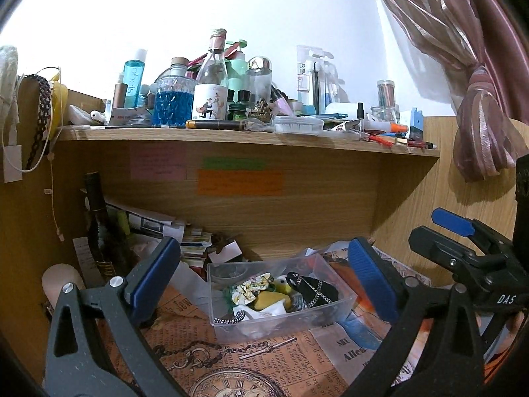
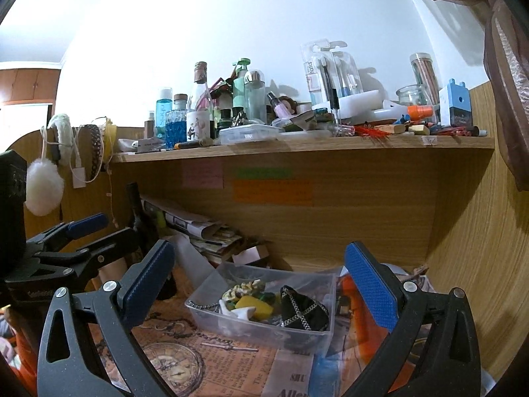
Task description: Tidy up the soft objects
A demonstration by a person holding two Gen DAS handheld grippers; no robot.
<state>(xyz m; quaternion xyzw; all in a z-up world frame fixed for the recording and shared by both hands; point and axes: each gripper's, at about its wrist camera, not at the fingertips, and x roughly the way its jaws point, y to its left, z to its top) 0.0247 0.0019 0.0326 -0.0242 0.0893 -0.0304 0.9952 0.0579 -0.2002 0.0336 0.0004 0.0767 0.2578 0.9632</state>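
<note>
A clear plastic bin (image 1: 317, 317) (image 2: 211, 317) sits on the newspaper-covered desk under a wooden shelf. In it lie a floral scrunchie (image 1: 248, 289) (image 2: 243, 289), a yellow sponge-like piece (image 1: 267, 300) (image 2: 253, 304), a black pouch with a chain (image 1: 312, 289) (image 2: 302, 309) and a white cloth bit (image 1: 261, 314). My left gripper (image 1: 264, 281) is open and empty, in front of the bin. My right gripper (image 2: 261, 278) is open and empty, also facing the bin. Each gripper shows in the other's view, the right one (image 1: 463, 241) and the left one (image 2: 76, 241).
The wooden shelf (image 1: 231, 135) (image 2: 297, 147) above is crowded with bottles, jars and pens. A dark bottle (image 1: 99, 225) and stacked papers (image 1: 165, 228) stand at the back left. White fluffy earmuffs (image 2: 44, 185) hang at left. A pink curtain (image 1: 476, 66) hangs at right.
</note>
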